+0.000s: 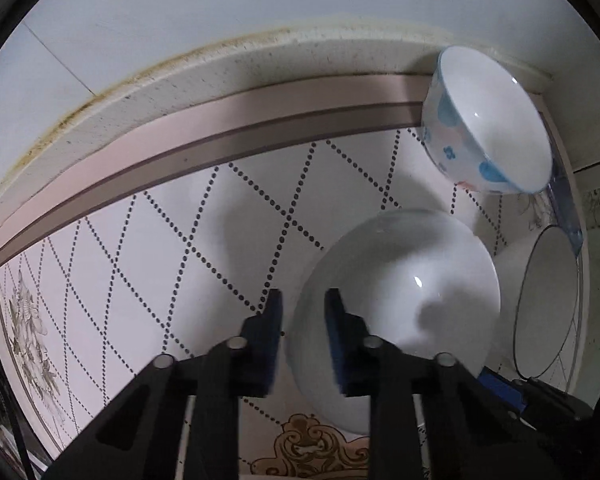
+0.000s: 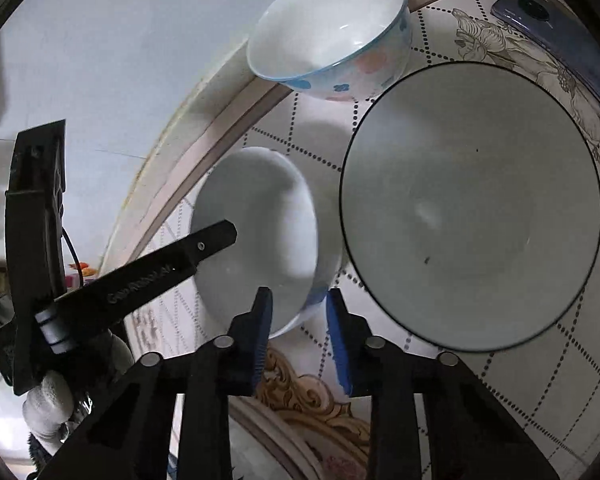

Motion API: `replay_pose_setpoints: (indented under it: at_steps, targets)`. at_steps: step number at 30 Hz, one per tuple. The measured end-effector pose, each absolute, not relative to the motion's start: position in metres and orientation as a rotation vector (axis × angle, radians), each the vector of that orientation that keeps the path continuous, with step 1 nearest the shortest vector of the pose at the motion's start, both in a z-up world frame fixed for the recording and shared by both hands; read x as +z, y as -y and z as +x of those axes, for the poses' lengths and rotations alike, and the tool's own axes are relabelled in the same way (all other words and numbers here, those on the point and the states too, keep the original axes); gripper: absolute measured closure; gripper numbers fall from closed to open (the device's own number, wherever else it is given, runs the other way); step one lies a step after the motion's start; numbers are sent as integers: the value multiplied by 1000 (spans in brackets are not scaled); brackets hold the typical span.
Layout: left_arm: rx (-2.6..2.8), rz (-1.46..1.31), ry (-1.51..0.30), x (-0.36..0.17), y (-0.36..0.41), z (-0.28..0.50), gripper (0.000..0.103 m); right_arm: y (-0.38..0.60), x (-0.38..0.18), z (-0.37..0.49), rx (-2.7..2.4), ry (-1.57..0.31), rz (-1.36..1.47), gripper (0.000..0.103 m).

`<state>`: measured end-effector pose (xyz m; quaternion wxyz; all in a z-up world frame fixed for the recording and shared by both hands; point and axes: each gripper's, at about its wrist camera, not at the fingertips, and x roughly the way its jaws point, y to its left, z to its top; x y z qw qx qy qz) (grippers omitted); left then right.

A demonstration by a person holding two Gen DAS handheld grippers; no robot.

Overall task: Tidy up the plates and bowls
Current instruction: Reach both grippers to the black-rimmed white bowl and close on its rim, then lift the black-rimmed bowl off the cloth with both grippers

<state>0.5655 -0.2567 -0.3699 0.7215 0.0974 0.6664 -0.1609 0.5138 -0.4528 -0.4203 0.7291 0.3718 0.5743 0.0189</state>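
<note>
Left gripper [image 1: 303,312] points down over the near rim of the plain white bowl [image 1: 400,300]; the rim passes between its narrowly set blue pads, so it looks clamped on that rim, though blur hides the actual contact. Right gripper [image 2: 298,312] straddles the opposite rim of the same bowl, jaws narrow, rim between the pads, apparently gripped too. Bowl sits on the patterned tablecloth [image 1: 180,240]. Just beside it to the right is the black-rimmed bowl [image 2: 472,204], upright and bigger. Behind both, near the table's back edge, is the blue-dotted bowl [image 2: 332,32], upright, apart from the others. Far right corner: a phone [image 2: 556,28] lying flat on the cloth.
</note>
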Motion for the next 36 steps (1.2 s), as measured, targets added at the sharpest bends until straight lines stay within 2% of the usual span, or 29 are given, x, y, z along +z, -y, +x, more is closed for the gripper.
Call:
replay_pose_setpoints:
  at_steps: [6,18,28,36]
  targets:
    - [-353,207,-1425,-363,248,547,92,448,-423,521,34,-1241,769,82]
    - [-373,154,-1370,-326,230,479,92,440,-401,493,77,-1213,706,82]
    - [-422,152,-1338,-283,234,426,92,453,-369,435,110,-1176,675,82]
    - [-481,141,-1332,-287,267,392,92,479,-358,376,92,-1182,673,82]
